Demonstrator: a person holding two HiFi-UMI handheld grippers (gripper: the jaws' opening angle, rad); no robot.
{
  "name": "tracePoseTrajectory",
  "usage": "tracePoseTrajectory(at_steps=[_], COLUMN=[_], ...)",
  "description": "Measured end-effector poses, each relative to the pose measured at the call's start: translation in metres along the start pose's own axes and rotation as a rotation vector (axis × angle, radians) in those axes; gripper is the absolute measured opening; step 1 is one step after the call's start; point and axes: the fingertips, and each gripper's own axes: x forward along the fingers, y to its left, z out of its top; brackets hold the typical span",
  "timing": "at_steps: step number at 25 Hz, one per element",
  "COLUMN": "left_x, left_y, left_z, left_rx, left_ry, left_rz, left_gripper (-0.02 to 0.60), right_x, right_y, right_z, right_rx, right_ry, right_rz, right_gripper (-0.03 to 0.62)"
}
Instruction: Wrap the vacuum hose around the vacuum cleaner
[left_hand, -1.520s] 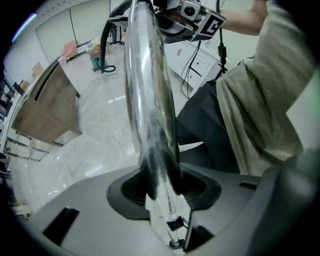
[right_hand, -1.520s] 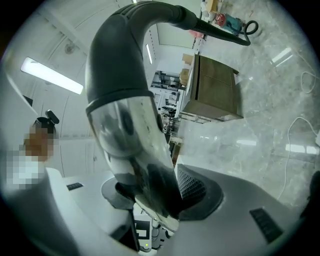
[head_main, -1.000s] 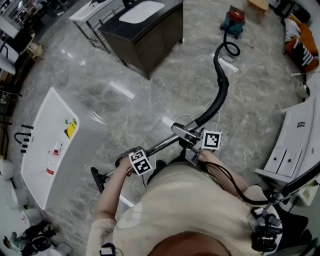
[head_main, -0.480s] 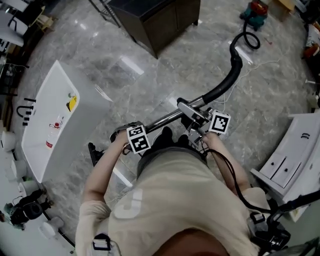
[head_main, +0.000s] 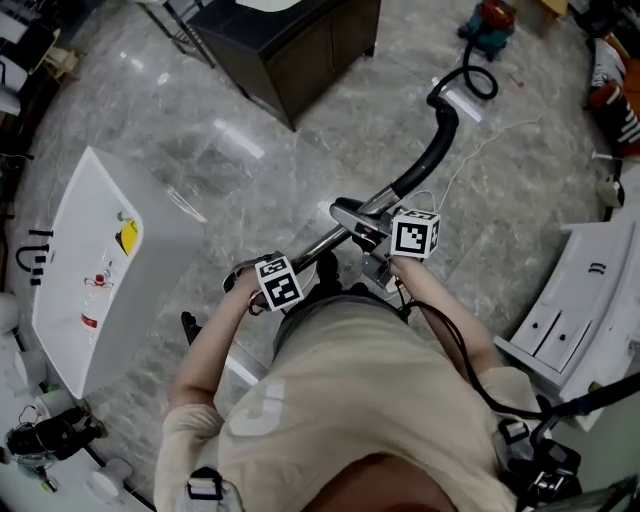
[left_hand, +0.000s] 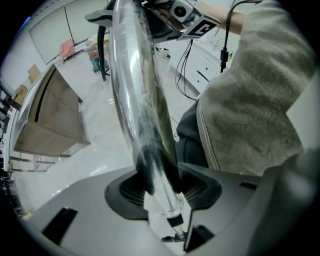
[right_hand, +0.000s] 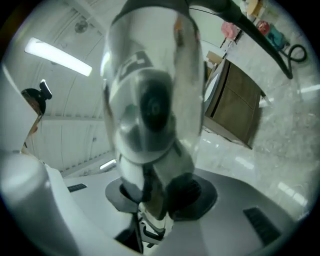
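Gripping the metal wand (head_main: 318, 247) low down with the left gripper (left_hand: 161, 186), closed partway and pinched on the shiny tube. Gripping the wand handle (head_main: 352, 214) with the right gripper (right_hand: 159, 194), just now closing further, roughly half shut, grey handle body between the pads and apparently pressed. Blurred there, so hard to judge how firm.

Carrying the wand slantwise across the body over the grey marble floor (head_main: 300, 140), with the floor head (head_main: 190, 327) down at near left. Trailing the black hose (head_main: 428, 160) from the handle toward far right, curled in one loop just before the vacuum cleaner (head_main: 490, 22), which is well apart at far right. Not wrapped at all yet; probably just bringing the wand over to the canister.

Risks from here:
- Could lose the handle if the right pinch is not seated on rounded plastic, dropping the wand.
- Could let the slick tube slide through the left pads.
- Could pull the hose taut and drag or tip the canister.
- Could catch the white cord (head_main: 490, 135) lying beside the hose, or trip on it.
- Could knock the floor head against the white tub (head_main: 80, 260) at left, or the dark cabinet (head_main: 300, 60) further off, when turning.
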Motion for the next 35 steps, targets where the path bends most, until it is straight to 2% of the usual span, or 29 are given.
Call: tracePoseTrajectory(at_steps=[1, 5, 8, 12, 16, 19, 22, 26, 29, 32, 33, 35], left_x=[0.001, 0.004, 0.010, 0.015, 0.025, 0.023, 0.016, 0.010, 0.007, 0.005, 0.003, -0.005], left_y=[0.008, 0.052, 0.085, 0.112, 0.124, 0.130, 0.134, 0.147, 0.165, 0.176, 0.180, 0.191], left_z=[0.002, 0.009, -0.001, -0.008, 0.007, 0.014, 0.021, 0.036, 0.051, 0.065, 0.070, 0.084], left_rx=[0.000, 0.033, 0.069, 0.099, 0.127, 0.079, 0.016, 0.032, 0.049, 0.071, 0.076, 0.085], left_ry=[-0.004, -0.017, -0.016, -0.031, -0.048, -0.076, -0.112, -0.081, -0.051, 0.024, 0.045, 0.053], left_rz=[-0.002, 0.018, 0.036, 0.043, 0.044, 0.026, 0.003, -0.002, 0.005, -0.012, -0.017, 0.002], left_gripper=[0.167, 0.167, 0.167, 0.167, 0.167, 0.167, 0.167, 0.167, 0.167, 0.167, 0.186, 0.199], right_x=[0.002, 0.015, 0.037, 0.059, 0.052, 0.043, 0.035, 0.025, 0.019, 0.014, 0.013, 0.012], right_y=[-0.008, -0.022, -0.038, -0.039, -0.044, -0.047, -0.057, -0.082, -0.098, -0.105, -0.106, -0.112], right_z=[0.004, 0.038, 0.048, 0.052, 0.051, 0.056, 0.067, 0.091, 0.118, 0.136, 0.139, 0.147], right_rx=[0.001, -0.032, -0.007, -0.049, -0.091, -0.092, -0.049, 0.046, 0.069, 0.064, 0.066, 0.064], right_ry=[-0.001, -0.084, -0.137, -0.123, -0.105, -0.133, -0.160, -0.209, -0.248, -0.216, -0.201, -0.177], right_rz=[-0.028, -0.099, -0.203, -0.288, -0.333, -0.349, -0.356, -0.359, -0.348, -0.317, -0.306, -0.294], right_gripper=[0.126, 0.123, 0.123, 0.123, 0.123, 0.123, 0.123, 0.124, 0.124, 0.124, 0.124, 0.126])
